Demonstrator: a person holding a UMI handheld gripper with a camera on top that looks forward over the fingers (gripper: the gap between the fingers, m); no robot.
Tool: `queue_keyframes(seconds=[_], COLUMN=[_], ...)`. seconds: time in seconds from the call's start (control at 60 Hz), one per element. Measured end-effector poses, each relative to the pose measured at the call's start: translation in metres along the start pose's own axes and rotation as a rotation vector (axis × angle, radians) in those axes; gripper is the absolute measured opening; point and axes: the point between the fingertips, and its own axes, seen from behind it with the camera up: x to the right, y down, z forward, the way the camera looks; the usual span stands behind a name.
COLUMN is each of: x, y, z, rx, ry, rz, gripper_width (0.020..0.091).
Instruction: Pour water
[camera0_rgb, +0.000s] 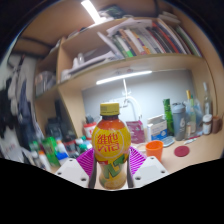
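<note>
Upright yellow-capped bottle (111, 146) between jaws

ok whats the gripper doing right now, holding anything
Gripper: shut on the yellow-capped juice bottle, upright, both pink finger pads pressed against its lower sides.

The bottle's (111, 147) base is hidden low between the fingers (88, 163), and so is any contact with them. Its label print is too small to read. The far books' (150, 40) spines and the right-hand bottles (190, 118) are too blurred to identify.
</note>
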Motion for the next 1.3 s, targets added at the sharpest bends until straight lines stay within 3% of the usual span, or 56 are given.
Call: queue_keyframes(seconds=[0.1, 0.2, 0.367, 0.533, 0.783, 0.983, 1.133, 1.217, 1.3], x=[-0.01, 0.007, 0.036, 0.056, 0.055, 0.058, 0.049, 0.041, 0.036], y=[-0.048, -0.068, -0.049, -0.03, -0.044, -0.035, -0.048, -0.07, -0.118], z=[0.025, 0.054, 0.097, 0.115, 0.12, 0.122, 0.12, 0.115, 0.098], rx=[0.056, 0.043, -0.032, -0.072, -0.092, -0.098, -0.113, -0.107, -0.042], ry=[-0.106, -0.169, -0.232, -0.2, -0.274, -0.25, -0.33, -0.374, -0.47], rz=[0.357, 0.801, 1.458, 1.684, 2.074, 2.165, 2.087, 1.845, 1.492], gripper_width=[0.0436, 0.0435, 0.0434, 0.0432, 0.0435, 0.0435, 0.0435, 0.0435, 0.0433])
